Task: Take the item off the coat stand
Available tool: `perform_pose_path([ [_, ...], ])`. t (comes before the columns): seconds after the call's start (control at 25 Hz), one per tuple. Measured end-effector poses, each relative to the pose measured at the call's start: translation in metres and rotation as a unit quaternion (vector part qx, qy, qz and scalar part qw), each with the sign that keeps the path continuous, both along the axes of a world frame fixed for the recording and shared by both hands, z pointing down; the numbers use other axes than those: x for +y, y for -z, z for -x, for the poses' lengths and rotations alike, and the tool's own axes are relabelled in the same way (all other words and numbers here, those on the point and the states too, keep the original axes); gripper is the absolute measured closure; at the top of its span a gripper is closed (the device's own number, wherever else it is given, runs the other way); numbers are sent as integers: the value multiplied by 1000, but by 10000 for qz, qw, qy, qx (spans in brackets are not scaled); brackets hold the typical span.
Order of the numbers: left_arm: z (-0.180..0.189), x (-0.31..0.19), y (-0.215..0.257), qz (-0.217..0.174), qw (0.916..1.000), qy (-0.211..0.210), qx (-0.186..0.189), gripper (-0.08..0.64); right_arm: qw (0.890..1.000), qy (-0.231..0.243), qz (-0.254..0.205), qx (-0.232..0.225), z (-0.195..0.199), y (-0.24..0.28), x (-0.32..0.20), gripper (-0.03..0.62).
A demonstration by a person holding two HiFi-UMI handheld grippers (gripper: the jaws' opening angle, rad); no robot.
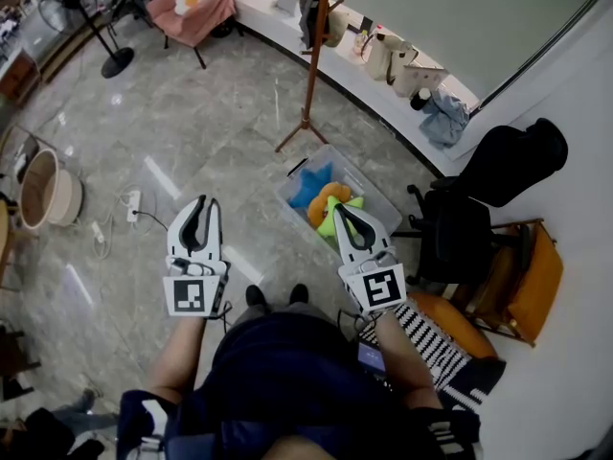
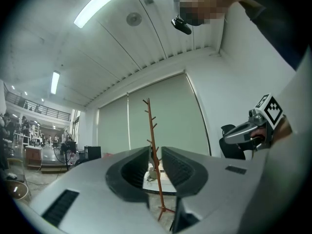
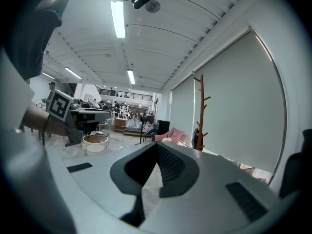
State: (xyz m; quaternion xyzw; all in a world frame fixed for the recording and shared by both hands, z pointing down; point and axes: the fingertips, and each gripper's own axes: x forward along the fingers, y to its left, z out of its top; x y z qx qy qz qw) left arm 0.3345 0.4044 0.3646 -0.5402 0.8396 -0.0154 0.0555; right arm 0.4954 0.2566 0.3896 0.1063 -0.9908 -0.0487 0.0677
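Coat stand (image 1: 315,60) on marble floor (image 1: 192,113), dark item (image 1: 308,17) hanging, toy bin (image 1: 374,185) near its base

Bare floor (image 1: 192,132) up to coat stand (image 1: 314,56); toy bin (image 1: 369,178) near its base.

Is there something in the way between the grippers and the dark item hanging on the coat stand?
Yes, at floor level: a clear bin of plush toys sits between the right gripper and the coat stand. Nothing visible blocks the dark item itself.
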Motion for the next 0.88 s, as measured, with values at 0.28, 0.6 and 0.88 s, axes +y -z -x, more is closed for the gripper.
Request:
perform_pose_path([
  [0.28,1,-13,5,61,9998,-194,-39,257,10000,57,20,30,1,-4,-6,572],
  [0.6,9,-40,6,166,9993,-320,75,207,9999,137,79,29,-10,-8,-22,572],
  [0.88,23,-69,1,268,9987,-441,15,207,9995,225,171,117,-9,-19,-33,572],
])
